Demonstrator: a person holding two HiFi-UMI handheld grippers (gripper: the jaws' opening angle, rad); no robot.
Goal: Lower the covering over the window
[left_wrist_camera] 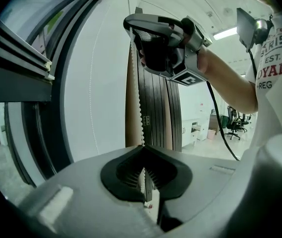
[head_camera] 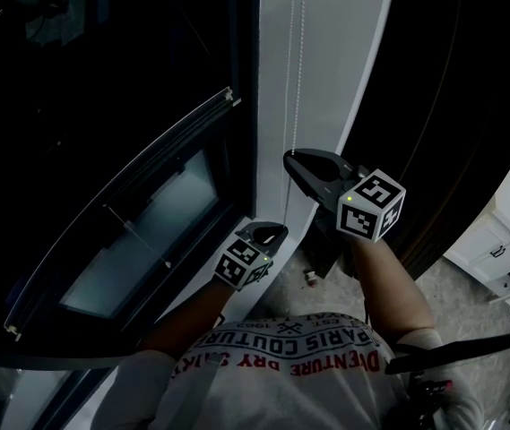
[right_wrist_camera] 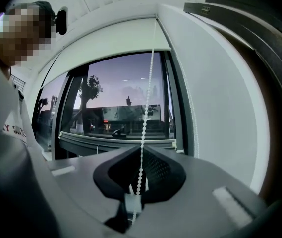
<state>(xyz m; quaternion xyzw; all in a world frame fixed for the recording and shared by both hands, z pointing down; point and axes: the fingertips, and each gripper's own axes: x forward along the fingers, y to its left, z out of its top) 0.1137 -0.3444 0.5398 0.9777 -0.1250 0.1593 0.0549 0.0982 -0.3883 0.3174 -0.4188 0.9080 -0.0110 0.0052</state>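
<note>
Gripping the bead chain (head_camera: 300,52), the right tool (head_camera: 292,158) is clamped shut on it, above the left tool (head_camera: 277,229), likewise closed on it. The roller blind (right_wrist_camera: 116,38) covers only the top edge of the window (right_wrist_camera: 121,98).

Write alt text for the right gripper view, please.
The right gripper is shut on the chain, which runs up to the blind, rolled high above the window. Outside: trees and a dusk sky.
</note>
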